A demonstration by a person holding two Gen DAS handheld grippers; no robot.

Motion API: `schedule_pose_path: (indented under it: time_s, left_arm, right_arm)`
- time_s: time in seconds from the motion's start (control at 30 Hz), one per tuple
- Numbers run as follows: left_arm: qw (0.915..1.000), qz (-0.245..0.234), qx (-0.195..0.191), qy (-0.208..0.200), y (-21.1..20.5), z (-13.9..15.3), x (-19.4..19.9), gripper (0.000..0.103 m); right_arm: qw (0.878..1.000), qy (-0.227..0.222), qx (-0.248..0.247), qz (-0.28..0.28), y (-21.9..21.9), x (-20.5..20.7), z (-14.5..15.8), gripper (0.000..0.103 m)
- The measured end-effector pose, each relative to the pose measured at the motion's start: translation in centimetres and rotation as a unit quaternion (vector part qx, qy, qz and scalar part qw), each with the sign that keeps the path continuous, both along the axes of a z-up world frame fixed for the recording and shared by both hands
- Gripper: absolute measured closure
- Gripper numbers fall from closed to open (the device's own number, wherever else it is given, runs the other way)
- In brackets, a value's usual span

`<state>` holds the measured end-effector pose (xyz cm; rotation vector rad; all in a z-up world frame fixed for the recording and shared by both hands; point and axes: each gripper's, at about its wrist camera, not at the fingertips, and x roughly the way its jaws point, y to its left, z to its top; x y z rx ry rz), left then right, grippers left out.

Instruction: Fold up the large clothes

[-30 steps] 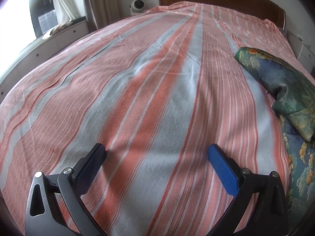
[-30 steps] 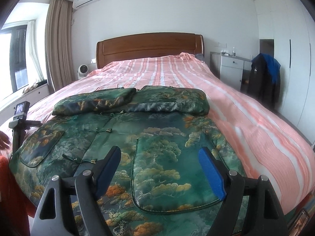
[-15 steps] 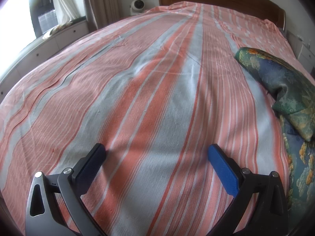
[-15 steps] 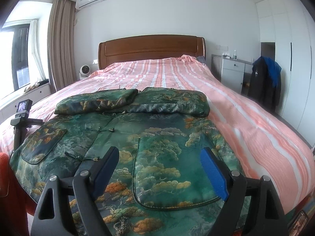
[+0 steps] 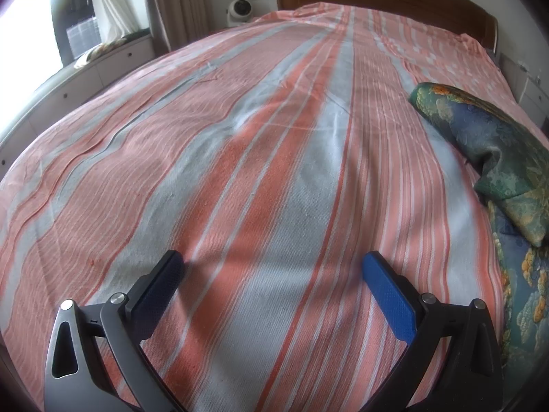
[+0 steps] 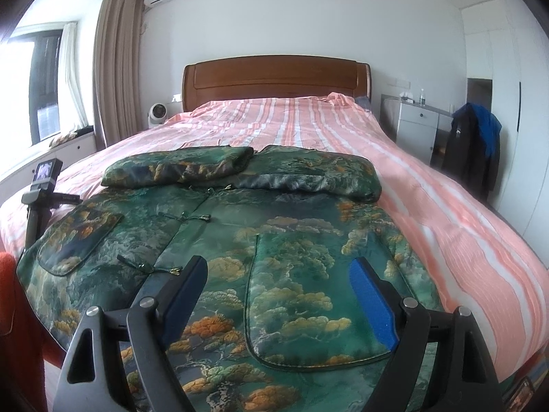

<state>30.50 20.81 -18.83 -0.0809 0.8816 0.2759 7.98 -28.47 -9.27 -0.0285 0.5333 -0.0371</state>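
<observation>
**Obs:** Where's the garment?

**Op:** I see the jacket (image 6: 274, 240) spread front-up across the foot of the bed (image 6: 446, 213), frog buttons done up. Both sleeves (image 6: 240, 168) lie folded in across the chest, roughly meeting in the middle. I read that as the first folds done, body fold not yet made.

**Obs:** Right gripper?

**Op:** Right gripper (image 6: 278, 292) hangs above the hem-side pocket (image 6: 308, 302), jaws spread wide, nothing between them, no cloth pinched. I judge it's lined up to take the near hem.

**Obs:** Left?

**Op:** Left gripper (image 5: 272, 278) is released too, jaws apart over bare striped sheet (image 5: 240, 171). The jacket only shows at the right edge of its view (image 5: 497, 158), well apart from the pads. It's off to the side of the work, likely parked until I need a second hem corner.

**Obs:** Risks?

**Op:** Satin-like cloth looks slippery; sleeves could slide when I lift the hem. A small camera on a stand (image 6: 44, 178) sits by the jacket's left edge.
</observation>
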Motion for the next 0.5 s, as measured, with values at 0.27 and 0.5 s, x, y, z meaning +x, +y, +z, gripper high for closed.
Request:
schedule_pose_path:
  time_s: [0.27,0.5]
  left_arm:
    - [1.0,0.0,0.0,0.0,0.03,0.0,-0.04,0.0]
    - [1.0,0.0,0.0,0.0,0.01,0.0,0.0,0.0]
  right_arm:
    - [1.0,-0.001,-0.018,0.02,1.17,-0.22,0.04,0.019]
    - [1.0,-0.001,-0.016,0.02,1.11,-0.26,0.07,0.019]
